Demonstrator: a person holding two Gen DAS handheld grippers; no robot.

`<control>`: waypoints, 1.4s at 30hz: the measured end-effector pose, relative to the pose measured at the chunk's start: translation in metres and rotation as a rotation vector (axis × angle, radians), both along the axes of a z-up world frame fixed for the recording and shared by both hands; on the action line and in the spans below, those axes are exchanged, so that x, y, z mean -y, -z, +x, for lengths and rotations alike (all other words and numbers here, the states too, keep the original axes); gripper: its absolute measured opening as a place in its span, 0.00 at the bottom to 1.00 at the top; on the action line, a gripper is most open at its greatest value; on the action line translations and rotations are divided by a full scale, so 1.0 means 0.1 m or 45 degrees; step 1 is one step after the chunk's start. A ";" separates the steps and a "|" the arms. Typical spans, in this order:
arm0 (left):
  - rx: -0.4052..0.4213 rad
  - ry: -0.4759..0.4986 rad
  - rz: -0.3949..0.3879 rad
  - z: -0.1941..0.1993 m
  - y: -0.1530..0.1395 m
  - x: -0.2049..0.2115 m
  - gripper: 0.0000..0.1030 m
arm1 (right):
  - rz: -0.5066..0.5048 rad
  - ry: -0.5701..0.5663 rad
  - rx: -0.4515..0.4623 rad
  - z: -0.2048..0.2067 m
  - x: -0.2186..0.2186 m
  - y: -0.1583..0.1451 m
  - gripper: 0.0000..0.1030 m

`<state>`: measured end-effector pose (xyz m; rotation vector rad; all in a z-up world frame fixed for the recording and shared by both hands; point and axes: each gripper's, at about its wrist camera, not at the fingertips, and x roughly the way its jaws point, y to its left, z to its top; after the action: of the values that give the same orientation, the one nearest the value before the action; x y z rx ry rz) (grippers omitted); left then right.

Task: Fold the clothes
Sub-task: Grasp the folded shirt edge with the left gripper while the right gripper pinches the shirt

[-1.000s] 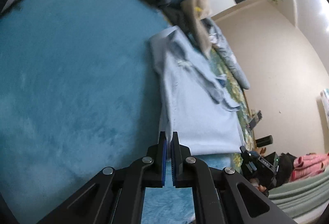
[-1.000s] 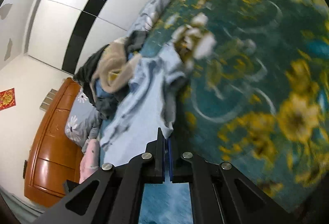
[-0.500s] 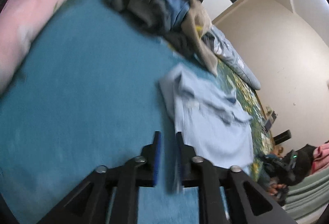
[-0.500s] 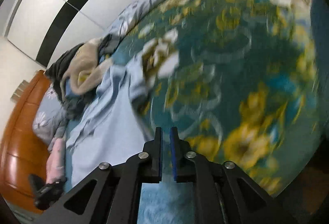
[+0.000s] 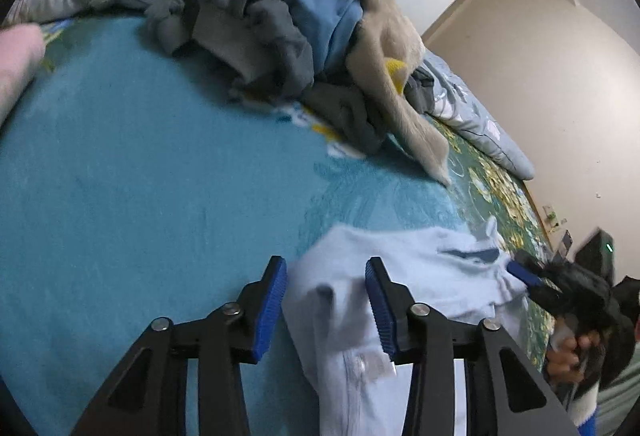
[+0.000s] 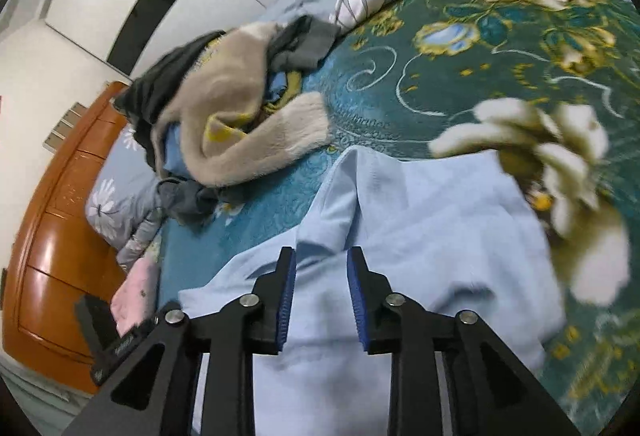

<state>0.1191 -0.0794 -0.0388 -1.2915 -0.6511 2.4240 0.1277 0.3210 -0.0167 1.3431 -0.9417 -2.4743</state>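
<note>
One light blue shirt [image 6: 420, 236] down flat on the bed [image 5: 140, 176], only partly folded. Both jaws opening: left hand-held gripper [image 5: 326, 306] and right hand-held gripper [image 6: 320, 300], pinching nothing. Still got that whole clothes pile [image 5: 288, 16] behind it, untouched.

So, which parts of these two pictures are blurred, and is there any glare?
Left wrist view: the light blue garment near the fingers is smeared, and so is the right gripper at the edge, while the clothes pile stays fairly sharp. Right wrist view: the white flower print is motion-blurred, and the wooden headboard shows bright glare streaks.
</note>
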 end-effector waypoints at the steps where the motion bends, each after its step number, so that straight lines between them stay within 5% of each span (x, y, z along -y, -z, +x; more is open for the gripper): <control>1: -0.004 0.016 0.001 0.06 0.00 0.00 0.22 | 0.012 -0.012 0.014 -0.07 0.03 0.03 0.28; 7: -0.017 0.126 -0.001 0.38 -0.05 -0.04 0.10 | 0.122 -0.089 0.071 -0.29 0.18 0.17 0.28; 11: -0.010 0.162 -0.020 0.44 -0.08 -0.10 0.10 | 0.148 -0.119 0.050 -0.47 0.21 0.08 0.04; 16: -0.048 0.154 0.014 0.40 -0.22 -0.06 0.10 | 0.087 -0.075 -0.035 -0.78 0.11 -0.13 0.02; 21: -0.152 0.197 -0.074 0.17 -0.47 -0.22 0.12 | -0.024 -0.032 0.099 -1.00 0.07 0.18 0.02; 27: -0.149 0.112 -0.203 -0.22 -0.44 -0.20 0.35 | 0.081 0.010 0.026 -0.79 0.00 0.03 0.04; 32: -0.057 0.096 -0.097 -0.23 -0.20 -0.04 0.37 | 0.178 -0.113 -0.053 -0.61 0.14 -0.14 0.04; 36: -0.068 0.136 -0.039 -0.18 -0.17 -0.04 0.33 | 0.155 -0.142 -0.012 -0.58 0.19 -0.04 0.04; 38: -0.072 0.150 -0.029 -0.14 -0.16 -0.06 0.07 | 0.133 -0.136 0.003 -0.56 0.19 0.01 0.04; 42: -0.093 0.213 0.028 0.04 -0.20 -0.08 0.04 | 0.102 -0.118 0.010 -0.49 0.15 0.03 0.04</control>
<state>0.1230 -0.0716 -0.0189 -1.1928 -0.5270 2.3099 0.0784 0.3060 -0.0201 1.3887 -0.7712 -2.4625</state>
